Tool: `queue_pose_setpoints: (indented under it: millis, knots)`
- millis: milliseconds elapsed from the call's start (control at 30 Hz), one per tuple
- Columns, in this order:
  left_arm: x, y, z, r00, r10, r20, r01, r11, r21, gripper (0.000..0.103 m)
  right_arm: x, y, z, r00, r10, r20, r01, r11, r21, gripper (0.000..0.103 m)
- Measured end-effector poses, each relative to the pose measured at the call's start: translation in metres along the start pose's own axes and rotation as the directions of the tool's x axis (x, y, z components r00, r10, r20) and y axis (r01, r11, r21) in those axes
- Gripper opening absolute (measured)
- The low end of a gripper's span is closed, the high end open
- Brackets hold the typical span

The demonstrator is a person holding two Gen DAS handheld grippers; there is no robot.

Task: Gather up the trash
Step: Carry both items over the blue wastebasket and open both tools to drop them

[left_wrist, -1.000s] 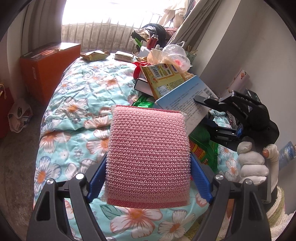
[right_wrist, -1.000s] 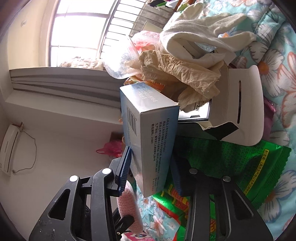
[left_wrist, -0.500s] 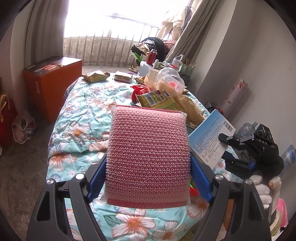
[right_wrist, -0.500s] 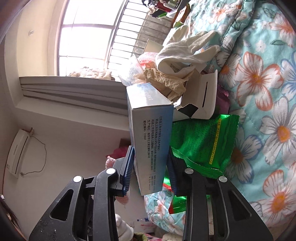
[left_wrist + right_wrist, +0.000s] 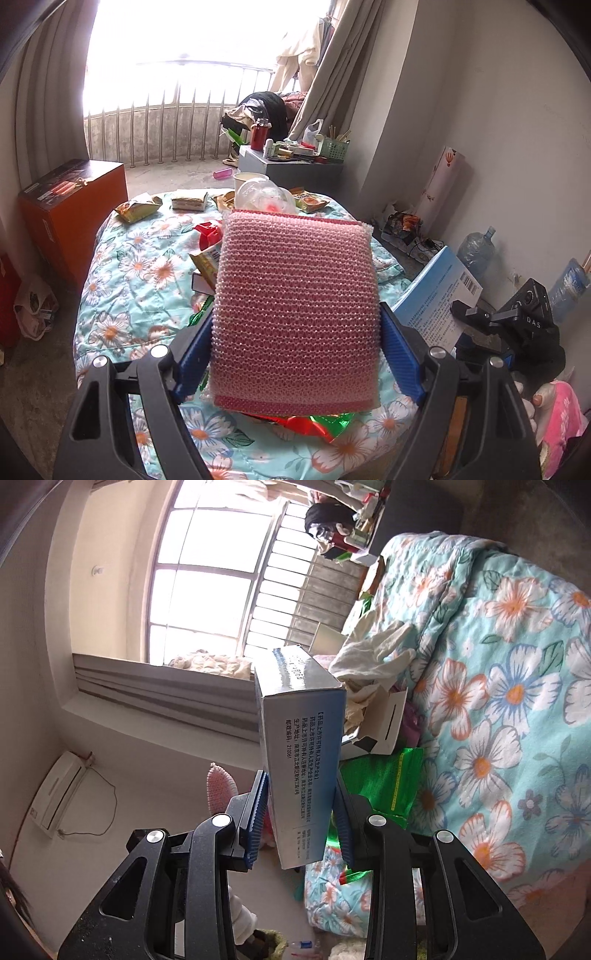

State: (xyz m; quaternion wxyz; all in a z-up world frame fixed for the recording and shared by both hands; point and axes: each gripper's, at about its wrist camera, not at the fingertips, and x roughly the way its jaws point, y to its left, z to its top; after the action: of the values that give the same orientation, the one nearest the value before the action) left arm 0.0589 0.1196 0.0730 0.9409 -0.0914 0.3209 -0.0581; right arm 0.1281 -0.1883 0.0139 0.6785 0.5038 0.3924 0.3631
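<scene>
Sponge [image 5: 295,317], one, pink, pinched between the left gripper [image 5: 295,354] pads above the floral quilt [image 5: 125,284]. Right gripper [image 5: 301,812] clamps one blue-white box [image 5: 301,760] (printed side facing camera), off the quilt's edge. One green wrapper [image 5: 384,779] lies on the quilt.

wrappers [image 5: 138,211] on quilt [image 5: 122,295], crate [image 5: 70,210] left

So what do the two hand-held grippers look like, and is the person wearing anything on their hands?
Each hand-held gripper, left and right, is a black plastic frame with cut-out holes, silver screws and ribbed blue pads. A small camera marked DAS rides on the right one. A white knit glove covers one hand.
</scene>
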Motion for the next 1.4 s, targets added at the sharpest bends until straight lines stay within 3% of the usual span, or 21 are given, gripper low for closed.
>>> queue_pose_setpoints:
  millis: [300,500,567,633,767,833,933,1033,1133,1167,1200,1233,1267,1300,1367,1400]
  knots:
    - [0.047,-0.088,0.037,0.988,-0.143,-0.059,0.148,0.984,0.096,0.08,-0.099,-0.025,0.014,0.986,0.002,0.165,-0.008,0.999,0.039,0.032]
    - [0.094,-0.163,0.054,0.963,-0.231,-0.138,0.253,0.952,0.172,0.08,-0.147,-0.045,0.024,0.948,-0.053,0.314,0.026,0.996,0.09,0.032]
    - [0.117,-0.192,0.059,0.947,-0.26,-0.187,0.293,0.938,0.185,0.08,-0.162,-0.056,0.026,0.925,-0.085,0.372,0.04,0.991,0.126,0.032]
    - [0.146,-0.221,0.063,0.921,-0.297,-0.252,0.347,0.919,0.187,0.08,-0.187,-0.07,0.029,0.889,-0.139,0.435,0.07,0.983,0.169,0.032]
    - [0.211,-0.29,0.058,0.876,-0.303,-0.375,0.407,0.882,0.237,0.08,-0.236,-0.103,0.036,0.792,-0.277,0.544,0.143,0.951,0.275,0.032]
    - [0.243,-0.323,0.051,0.863,-0.284,-0.419,0.423,0.858,0.29,0.08,-0.246,-0.122,0.046,0.743,-0.357,0.566,0.183,0.922,0.341,0.032]
    - [0.293,-0.367,0.037,0.83,-0.259,-0.494,0.454,0.828,0.329,0.08,-0.267,-0.15,0.061,0.691,-0.44,0.574,0.211,0.882,0.423,0.032]
    - [0.338,-0.406,0.026,0.796,-0.242,-0.554,0.478,0.813,0.333,0.08,-0.282,-0.176,0.081,0.656,-0.497,0.568,0.234,0.849,0.473,0.032]
    - [0.383,-0.445,0.019,0.784,-0.211,-0.584,0.468,0.818,0.333,0.082,-0.29,-0.202,0.112,0.624,-0.564,0.542,0.272,0.806,0.525,0.035]
    - [0.398,-0.456,0.015,0.773,-0.199,-0.602,0.466,0.822,0.327,0.085,-0.29,-0.214,0.122,0.621,-0.572,0.537,0.278,0.801,0.531,0.049]
    - [0.414,-0.466,0.01,0.759,-0.184,-0.624,0.462,0.828,0.318,0.094,-0.29,-0.229,0.132,0.625,-0.576,0.527,0.283,0.796,0.534,0.057]
    - [0.429,-0.474,0.005,0.752,-0.169,-0.637,0.449,0.839,0.308,0.097,-0.29,-0.241,0.136,0.605,-0.62,0.5,0.319,0.764,0.561,0.061]
    - [0.443,-0.479,0.001,0.753,-0.151,-0.64,0.425,0.855,0.298,0.097,-0.29,-0.256,0.139,0.575,-0.674,0.464,0.36,0.718,0.596,0.061]
    - [0.452,-0.481,-0.005,0.758,-0.133,-0.639,0.399,0.869,0.293,0.097,-0.29,-0.272,0.138,0.566,-0.702,0.432,0.381,0.688,0.618,0.061]
    - [0.461,-0.483,-0.013,0.756,-0.122,-0.643,0.377,0.884,0.276,0.096,-0.299,-0.291,0.126,0.561,-0.743,0.366,0.378,0.623,0.685,0.061]
    - [0.46,-0.479,-0.016,0.75,-0.141,-0.646,0.387,0.886,0.256,0.096,-0.302,-0.296,0.121,0.564,-0.737,0.372,0.349,0.621,0.702,0.061]
